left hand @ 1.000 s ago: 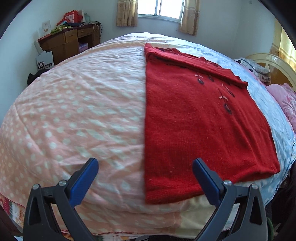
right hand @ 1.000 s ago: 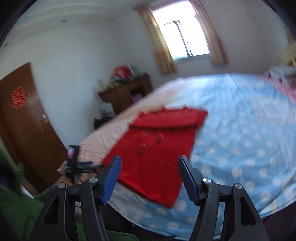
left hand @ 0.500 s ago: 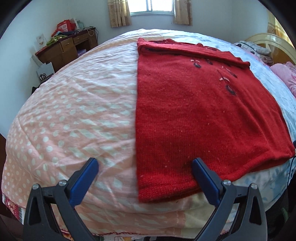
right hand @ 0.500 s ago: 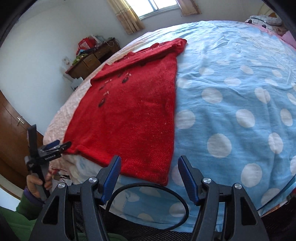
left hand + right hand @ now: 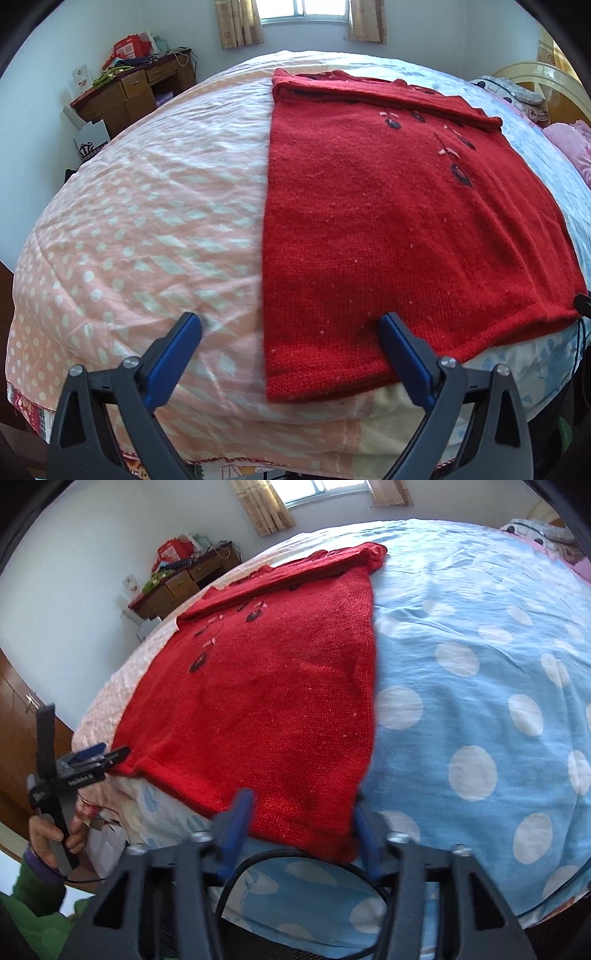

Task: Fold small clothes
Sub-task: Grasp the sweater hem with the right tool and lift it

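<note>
A red knitted sweater (image 5: 388, 221) lies flat on the bed, its sleeves folded across the far end. My left gripper (image 5: 288, 330) straddles the near left hem corner. Its jaws are wide and closing a little, with the right finger (image 5: 397, 339) over the knit and the left one over the bedcover. In the right wrist view the left gripper (image 5: 107, 757) shows at the hem's left corner, held by a hand in a green sleeve. My right gripper (image 5: 301, 821) is at the near right hem corner of the sweater (image 5: 277, 686). Its blurred jaws are closing, with the hem between them and unpinched.
The bedcover is pink and white on the left (image 5: 147, 221) and blue with white dots on the right (image 5: 480, 701). A wooden desk (image 5: 136, 88) stands by the far wall. Pillows and a headboard (image 5: 535, 85) are at the right. A black cable (image 5: 295, 860) loops under the right gripper.
The right gripper came down from well above the bed to the sweater's near right hem corner, and its jaws narrowed. The left gripper stayed at the left hem corner, rolling slightly.
</note>
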Available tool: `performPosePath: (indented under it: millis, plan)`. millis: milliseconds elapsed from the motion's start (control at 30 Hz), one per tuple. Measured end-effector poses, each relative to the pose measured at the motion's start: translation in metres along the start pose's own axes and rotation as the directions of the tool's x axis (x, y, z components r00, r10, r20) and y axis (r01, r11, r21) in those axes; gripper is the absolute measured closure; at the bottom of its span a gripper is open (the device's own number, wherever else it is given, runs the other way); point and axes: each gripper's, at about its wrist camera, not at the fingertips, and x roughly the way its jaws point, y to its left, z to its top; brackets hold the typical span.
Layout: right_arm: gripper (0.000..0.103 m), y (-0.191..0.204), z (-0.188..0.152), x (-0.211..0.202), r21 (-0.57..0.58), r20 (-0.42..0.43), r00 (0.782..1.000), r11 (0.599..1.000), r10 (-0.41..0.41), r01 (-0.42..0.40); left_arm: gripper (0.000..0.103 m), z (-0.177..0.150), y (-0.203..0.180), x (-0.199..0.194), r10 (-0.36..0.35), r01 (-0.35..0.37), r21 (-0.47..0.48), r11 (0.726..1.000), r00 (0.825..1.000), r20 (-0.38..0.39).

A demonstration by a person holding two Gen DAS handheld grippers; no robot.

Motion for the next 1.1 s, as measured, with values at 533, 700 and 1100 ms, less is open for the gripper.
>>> performPosePath:
  millis: [533, 700, 1100]
  plan:
    - [0.077, 0.006, 0.001, 0.000, -0.015, -0.022, 1.000, 1.000, -0.002, 0.002, 0.051, -0.002, -0.015, -0.009, -0.048, 0.048, 0.024, 0.999, 0.999, -0.014]
    - [0.088, 0.008, 0.003, -0.003, -0.005, -0.033, 0.999, 0.999, 0.036, -0.036, 0.090, -0.001, 0.001, -0.011, -0.215, 0.214, -0.065, 0.975, 0.976, -0.017]
    - [0.090, 0.003, 0.043, -0.035, 0.086, 0.048, 0.963, 0.959, 0.266, -0.269, 0.092, 0.028, 0.028, -0.026, -0.415, 0.412, -0.185, 0.892, 0.909, 0.021]
